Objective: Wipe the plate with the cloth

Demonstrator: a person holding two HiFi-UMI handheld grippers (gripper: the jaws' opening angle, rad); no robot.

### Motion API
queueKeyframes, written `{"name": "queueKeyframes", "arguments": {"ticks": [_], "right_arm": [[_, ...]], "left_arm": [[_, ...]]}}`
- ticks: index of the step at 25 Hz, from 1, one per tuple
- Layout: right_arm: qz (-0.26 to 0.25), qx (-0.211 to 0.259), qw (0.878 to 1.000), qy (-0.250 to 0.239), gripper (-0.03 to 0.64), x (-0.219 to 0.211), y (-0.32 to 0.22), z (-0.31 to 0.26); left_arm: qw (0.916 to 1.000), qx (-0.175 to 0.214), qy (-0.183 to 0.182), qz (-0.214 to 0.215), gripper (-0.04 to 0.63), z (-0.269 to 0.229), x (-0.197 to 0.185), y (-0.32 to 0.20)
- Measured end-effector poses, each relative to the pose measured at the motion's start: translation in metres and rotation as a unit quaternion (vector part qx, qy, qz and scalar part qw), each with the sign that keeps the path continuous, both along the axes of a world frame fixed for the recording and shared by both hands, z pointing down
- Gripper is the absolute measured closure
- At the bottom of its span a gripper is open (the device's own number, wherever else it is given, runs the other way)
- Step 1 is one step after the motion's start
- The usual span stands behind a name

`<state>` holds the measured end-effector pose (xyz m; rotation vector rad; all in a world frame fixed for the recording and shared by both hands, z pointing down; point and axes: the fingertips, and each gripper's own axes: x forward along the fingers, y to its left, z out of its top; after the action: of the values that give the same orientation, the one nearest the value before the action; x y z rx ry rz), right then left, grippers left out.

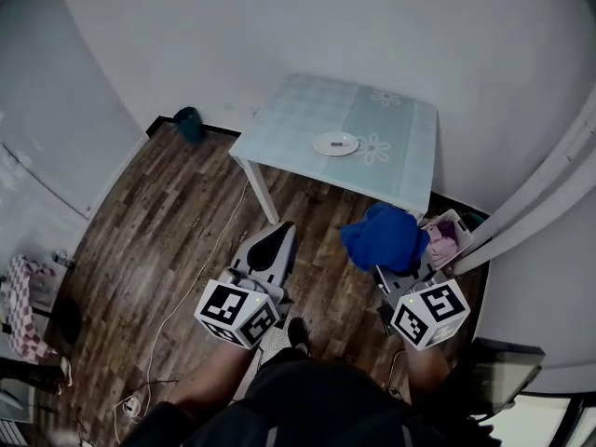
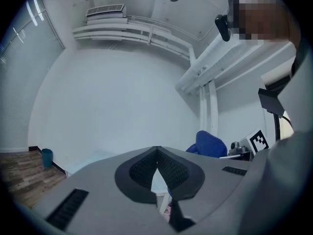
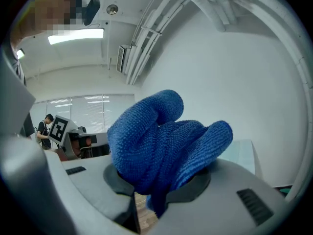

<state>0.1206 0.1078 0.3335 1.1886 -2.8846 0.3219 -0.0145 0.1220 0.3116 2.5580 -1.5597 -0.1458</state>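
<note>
The right claw point(image 3: 157, 192) is clamping a bunched blue microfiber cloth point(image 3: 161, 141); the left claw point(image 2: 157, 155) is pressing its tips together on nothing. The white plate point(image 1: 335, 143) is lying on the surface point(image 1: 279, 128), well ahead of both, so the approach seems to be pending: the cloth is needing carrying forward and down

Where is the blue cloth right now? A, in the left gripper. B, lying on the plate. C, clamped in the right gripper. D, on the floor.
C: the blue cloth is bunched between the jaws of the right gripper, while the plate sits bare on the table.
</note>
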Motion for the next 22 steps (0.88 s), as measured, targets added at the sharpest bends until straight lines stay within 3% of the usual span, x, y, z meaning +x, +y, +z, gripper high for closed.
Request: {"name": "queueKeyframes", "arguments": {"ticks": [14, 22], "right_arm": [[0.044, 0.001, 0.999, 0.02, 0.499, -0.071, -0.094, -0.002], [0.056, -0.002, 0.998, 0.026, 0.499, -0.089, -0.133, -0.007]], "left_arm": [[0.9996, 0.007, 0.011, 0.026, 0.586, 0.008, -0.081, -0.096], [0.9992, -0.001, 0.021, 0.035, 0.586, 0.012, -0.098, -0.138]]}}
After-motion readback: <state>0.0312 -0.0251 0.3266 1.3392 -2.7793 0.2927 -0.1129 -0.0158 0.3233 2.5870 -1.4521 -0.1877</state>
